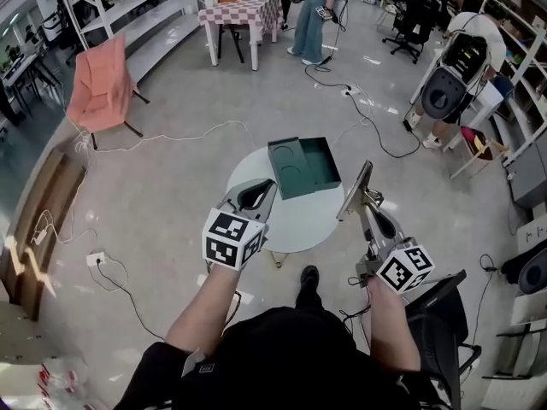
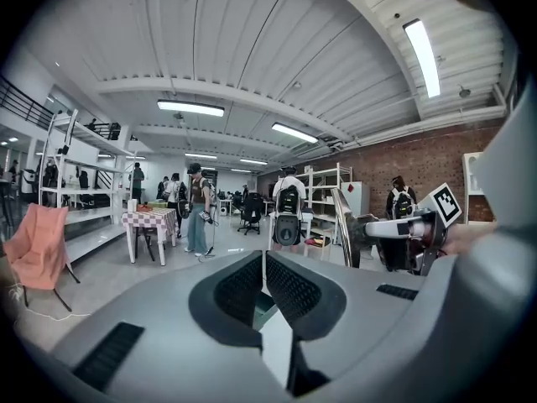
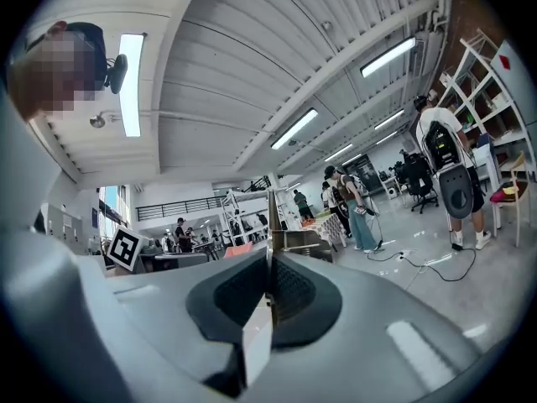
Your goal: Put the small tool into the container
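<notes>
Tongs: right tongs [image 1: 367, 202] clamp the small tool [image 1: 354, 191]; left tongs [image 1: 266, 187] closed, empty.
Tool: we judge it light, stiff, slick metal; pinch flat faces.

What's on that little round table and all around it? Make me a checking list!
Surface: round white table, on a grey floor.
Job's things: green container, open-topped, on the table; metal tool, held over the table's right edge.
Clutter: nothing seen on the table.
Grippers: left gripper shut and empty; right gripper shut on the metal tool.
Cables: cables trail across the floor around the table.
Surroundings: pink chair, checkered table, a person standing far off.
</notes>
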Tool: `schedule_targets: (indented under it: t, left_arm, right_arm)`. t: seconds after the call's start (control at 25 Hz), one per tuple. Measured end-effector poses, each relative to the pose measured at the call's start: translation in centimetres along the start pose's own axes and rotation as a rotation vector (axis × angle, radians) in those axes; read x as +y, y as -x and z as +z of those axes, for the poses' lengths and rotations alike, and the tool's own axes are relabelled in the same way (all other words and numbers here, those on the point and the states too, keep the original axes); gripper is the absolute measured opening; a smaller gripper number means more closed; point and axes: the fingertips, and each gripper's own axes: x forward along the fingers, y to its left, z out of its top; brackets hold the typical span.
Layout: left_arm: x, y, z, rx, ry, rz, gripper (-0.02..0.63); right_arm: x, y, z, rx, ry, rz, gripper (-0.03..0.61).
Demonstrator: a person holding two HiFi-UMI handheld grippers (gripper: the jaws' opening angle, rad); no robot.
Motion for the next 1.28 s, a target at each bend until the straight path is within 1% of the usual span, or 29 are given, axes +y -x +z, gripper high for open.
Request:
schedule_targets:
  t: [0.16,0.32,0.48,0.6,0.76,0.92,1.08,1.2,1.28]
  left_arm:
    - [1.6,-5.2,0.7,0.022,0.024,0.035,0.018]
    - [1.8,-10.5,1.5,0.050,0.051,0.070,0.018]
    - [2.6,-13.8,2.4,0.064,0.061,0.096,0.018]
    - [2.7,-15.0,3.3,0.066,0.052,0.121,0.018]
    - [3.8,-15.6,2.4,0.088,0.067,0.144,0.018]
    - [5.1,-16.2,1.9,0.087,0.081,0.142,0.018]
    - [6.2,-16.3,1.7,0.072,0.100,0.127,0.018]
    - [6.4,-16.5,1.5,0.067,0.086,0.114,0.018]
    - [6.7,-17.0,1.0,0.075,0.100,0.116,0.018]
  right_arm:
    - [-4.6,-4.1,0.4,0.041,-0.017,0.040,0.012]
    - [-9.6,-7.1,0.8,0.102,-0.050,0.084,0.012]
    - [-12.6,-9.8,0.9,0.138,-0.069,0.125,0.012]
    - [-14.1,-11.2,0.7,0.160,-0.085,0.148,0.012]
    - [-14.9,-13.2,-1.3,0.204,-0.117,0.166,0.012]
    - [-14.9,-15.1,-3.2,0.251,-0.124,0.171,0.012]
    - [-15.3,-16.4,-5.4,0.317,-0.128,0.143,0.012]
    - [-16.5,-17.5,-6.8,0.360,-0.132,0.117,0.012]
    - [-17.7,-18.5,-7.5,0.384,-0.150,0.101,0.012]
